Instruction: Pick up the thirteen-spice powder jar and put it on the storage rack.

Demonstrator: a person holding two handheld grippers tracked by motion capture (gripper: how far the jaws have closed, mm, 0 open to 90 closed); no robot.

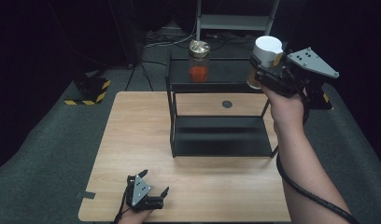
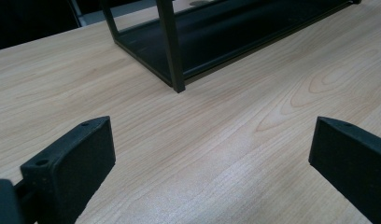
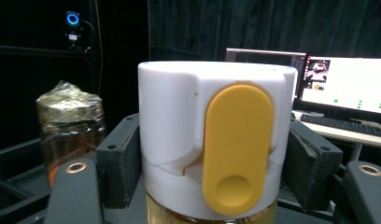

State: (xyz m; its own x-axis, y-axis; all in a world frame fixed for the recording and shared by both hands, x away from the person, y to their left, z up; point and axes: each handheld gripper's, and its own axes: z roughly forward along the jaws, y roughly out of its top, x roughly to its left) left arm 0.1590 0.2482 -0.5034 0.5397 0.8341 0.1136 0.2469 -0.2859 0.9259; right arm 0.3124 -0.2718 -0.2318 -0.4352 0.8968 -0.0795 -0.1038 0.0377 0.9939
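Clamping the white-capped bottle [image 3: 216, 140] between its jaws, the right hand-held gripper [image 1: 265, 70] hangs above the shelf [image 1: 216, 74].

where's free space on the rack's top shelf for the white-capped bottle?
Top shelf: bare from the foil-topped jar rightward to the right claw holding the white-capped bottle. Lower shelf bare too. Table left of the rack is bare. Crowded only around the jar.

Dark curtained room, grey carpet floor [image 1: 48, 140], wooden table [image 1: 132, 140], lit monitors [image 3: 347, 79] on a desk behind.
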